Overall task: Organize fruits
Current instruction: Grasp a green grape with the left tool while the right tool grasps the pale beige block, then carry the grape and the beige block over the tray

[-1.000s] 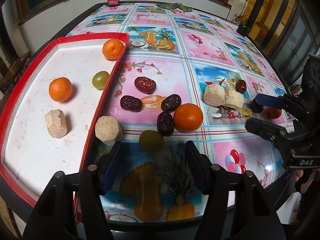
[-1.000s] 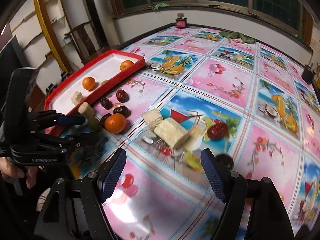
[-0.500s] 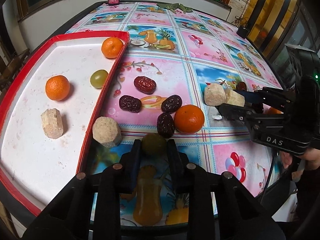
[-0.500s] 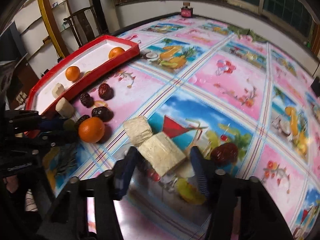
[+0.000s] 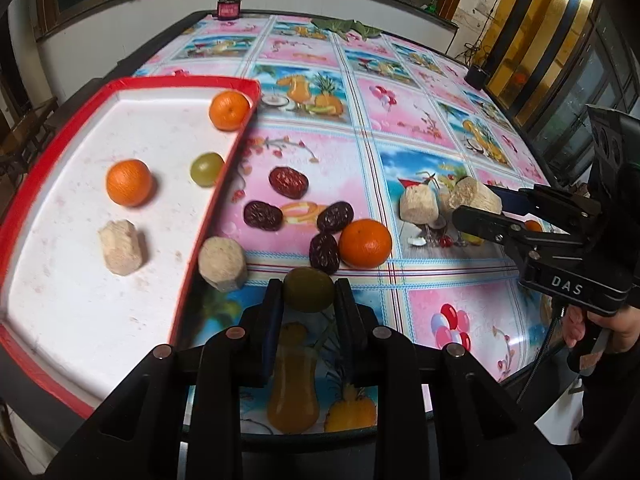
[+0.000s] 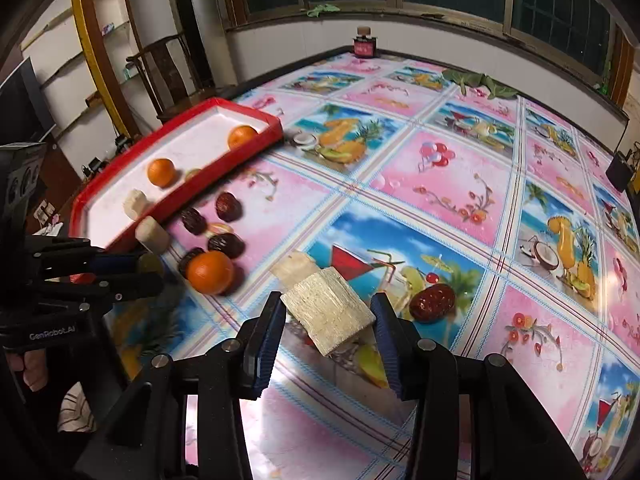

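The left gripper (image 5: 309,294) has just closed on the green fruit (image 5: 309,289), its pads pressed to both sides of it, just in front of a date (image 5: 324,253) and an orange (image 5: 365,242) on the table (image 5: 420,128). A pale chunk (image 5: 222,263) sits just left of this grip, touching the red tray (image 5: 192,240) wall from outside. Inside the tray lie two oranges (image 5: 129,182), a green grape (image 5: 206,169) by the right wall and another pale chunk (image 5: 121,247); most of its white floor is bare, widest at the near end. The right gripper (image 6: 328,320) has just closed too and now clamps a cane block (image 6: 326,312), one pad at each side, the block tilted with its far end touching a second cane piece (image 6: 294,266). A loose date (image 6: 432,303) lies just right of that grip. Three more dates (image 5: 288,182) are scattered between the tray wall and the orange, so the stretch between the two grippers is crowded. Beyond the fruit the table runs bare and wide toward the far edge, where a small red bottle (image 6: 364,46) and some green leaves (image 6: 480,80) lie. The near table edge is close under both grippers.
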{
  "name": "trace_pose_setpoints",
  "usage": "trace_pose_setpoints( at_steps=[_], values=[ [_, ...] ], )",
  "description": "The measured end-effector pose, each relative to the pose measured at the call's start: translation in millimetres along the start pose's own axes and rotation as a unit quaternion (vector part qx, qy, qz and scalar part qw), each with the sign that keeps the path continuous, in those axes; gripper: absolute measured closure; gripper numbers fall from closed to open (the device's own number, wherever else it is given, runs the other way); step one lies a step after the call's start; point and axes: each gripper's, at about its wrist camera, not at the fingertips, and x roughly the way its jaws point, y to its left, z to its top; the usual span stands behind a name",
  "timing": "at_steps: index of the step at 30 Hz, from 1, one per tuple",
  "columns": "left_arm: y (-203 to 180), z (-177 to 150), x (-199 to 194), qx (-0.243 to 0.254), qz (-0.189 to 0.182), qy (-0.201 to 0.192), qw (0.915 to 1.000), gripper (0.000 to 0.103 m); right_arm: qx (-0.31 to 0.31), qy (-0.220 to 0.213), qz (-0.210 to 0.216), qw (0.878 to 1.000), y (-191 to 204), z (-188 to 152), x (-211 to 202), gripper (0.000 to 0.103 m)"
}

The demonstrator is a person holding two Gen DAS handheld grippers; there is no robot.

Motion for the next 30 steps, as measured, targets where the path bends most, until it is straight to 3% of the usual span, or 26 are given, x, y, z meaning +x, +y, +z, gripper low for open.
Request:
trace_pose_setpoints(
  at_steps=[17,30],
  values=[
    [8.9,4.3,-18.4,-0.001,0.026,-0.019,0.9995,0.080,-0.007,-0.034,0.033,0.999,29.4,21.6,-16.7,0.058],
    [51.1,9.5,-42.0,-0.037,0.054,-0.044,0.9969,0.080,-0.006,-0.052,0.062,0.997,50.4,50.7,-17.6,0.058]
  ],
)
